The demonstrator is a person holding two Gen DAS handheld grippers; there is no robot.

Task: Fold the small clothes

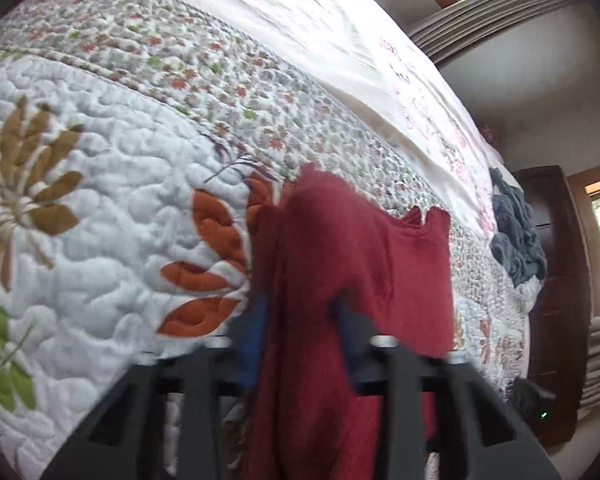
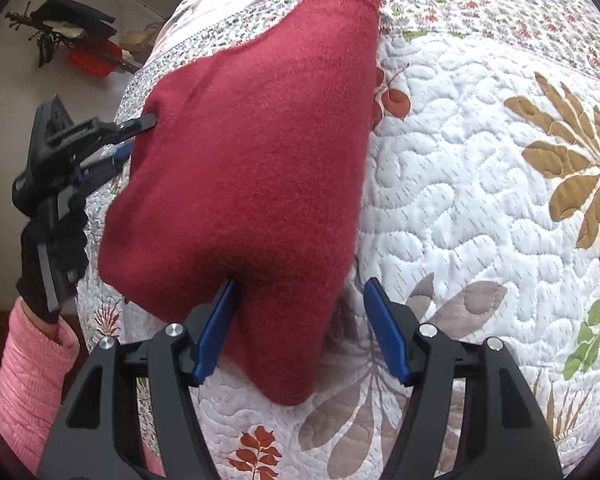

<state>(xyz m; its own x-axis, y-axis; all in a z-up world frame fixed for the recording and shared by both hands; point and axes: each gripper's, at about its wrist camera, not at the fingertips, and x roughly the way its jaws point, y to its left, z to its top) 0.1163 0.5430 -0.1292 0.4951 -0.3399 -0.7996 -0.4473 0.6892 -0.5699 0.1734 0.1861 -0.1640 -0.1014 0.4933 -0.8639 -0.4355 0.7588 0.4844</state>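
Left gripper (image 2: 138, 128) — clamped on the far-left edge of the red knit (image 2: 252, 152); right gripper (image 2: 300, 320) — blades spread, the knit's near corner lying between them, not pinched. Knit draped part-folded on the quilt (image 2: 480, 200), cuff at the far end. Advice: close the right on that corner before lifting — keep both edges taut and level.

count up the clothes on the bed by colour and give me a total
Red: 1, the red knit garment on the quilt.
Dark grey: 1, the crumpled dark grey garment near the bed's far edge.
Total: 2
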